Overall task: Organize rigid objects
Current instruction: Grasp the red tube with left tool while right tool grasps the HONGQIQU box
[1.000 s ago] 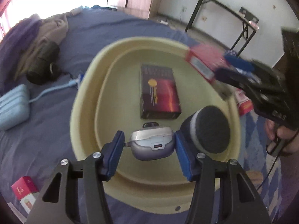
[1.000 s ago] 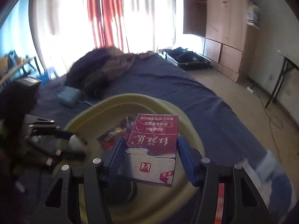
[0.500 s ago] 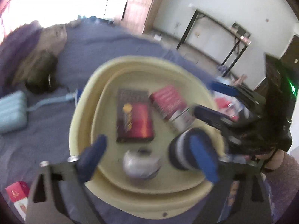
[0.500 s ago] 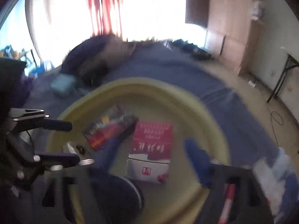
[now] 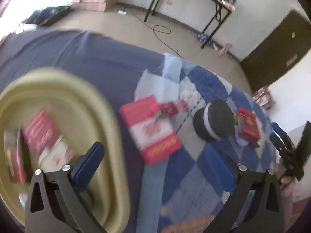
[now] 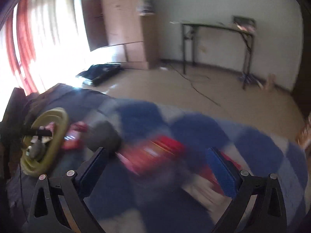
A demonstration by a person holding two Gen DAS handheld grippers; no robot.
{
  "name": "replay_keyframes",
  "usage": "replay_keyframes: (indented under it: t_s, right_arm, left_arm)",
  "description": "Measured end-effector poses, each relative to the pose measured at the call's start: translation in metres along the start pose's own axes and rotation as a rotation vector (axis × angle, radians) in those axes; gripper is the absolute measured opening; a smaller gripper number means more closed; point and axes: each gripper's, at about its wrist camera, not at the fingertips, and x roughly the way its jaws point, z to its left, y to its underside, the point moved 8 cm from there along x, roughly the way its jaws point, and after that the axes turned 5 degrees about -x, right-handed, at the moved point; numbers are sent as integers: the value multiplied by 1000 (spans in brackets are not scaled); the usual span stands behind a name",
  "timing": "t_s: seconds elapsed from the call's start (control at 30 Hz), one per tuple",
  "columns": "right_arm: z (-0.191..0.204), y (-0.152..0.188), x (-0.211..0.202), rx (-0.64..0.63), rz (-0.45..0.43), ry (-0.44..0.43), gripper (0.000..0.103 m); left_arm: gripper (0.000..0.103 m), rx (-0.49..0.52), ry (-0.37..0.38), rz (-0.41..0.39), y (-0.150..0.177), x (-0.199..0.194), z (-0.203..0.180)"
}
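Mostly the bed (image 5: 97,58) fills both views, with a dark blue sheet and, on the right, a checked blue blanket (image 5: 204,174). On the left of the bed lies the yellow basin (image 5: 108,128), already holding a red box (image 5: 38,132) and some other boxes, blurred. Just right of the basin, on the blanket, lies a large red and white box (image 5: 153,134), and further right stands a black round speaker (image 5: 215,124), with a smaller red box (image 5: 247,124) near it. The left gripper (image 5: 157,167) is wide open and holds nothing, above the large box. The right gripper (image 6: 159,167) is also released and empty, over a red object too blurred to name.

I judge the remaining things on the blanket must go into the basin. Both views are smeared, so the hands seem fast; a hurried grasp could slip off the smooth box, or the soft blanket could give way and the round speaker roll aside.
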Motion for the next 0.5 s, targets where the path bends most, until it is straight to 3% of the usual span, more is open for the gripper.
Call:
replay_keyframes:
  t_s: [0.07, 0.13, 0.23, 0.3, 0.37, 0.5]
  right_arm:
    - [-16, 13, 6, 39, 14, 14, 103]
    - [-30, 27, 7, 73, 20, 14, 103]
    - [-38, 39, 7, 97, 17, 16, 103]
    - [-42, 42, 5, 74, 18, 41, 103]
    - [-53, 46, 4, 51, 23, 77, 103]
    - [-53, 47, 11, 46, 43, 149, 103]
  left_arm:
    - [103, 36, -47, 8, -11, 11, -8]
    - [103, 4, -112, 13, -20, 19, -5]
    - [101, -10, -99, 33, -20, 29, -8]
    - [93, -6, -104, 22, -24, 36, -12]
    - [76, -2, -118, 33, -25, 41, -11]
    - [59, 57, -167, 33, -25, 50, -12]
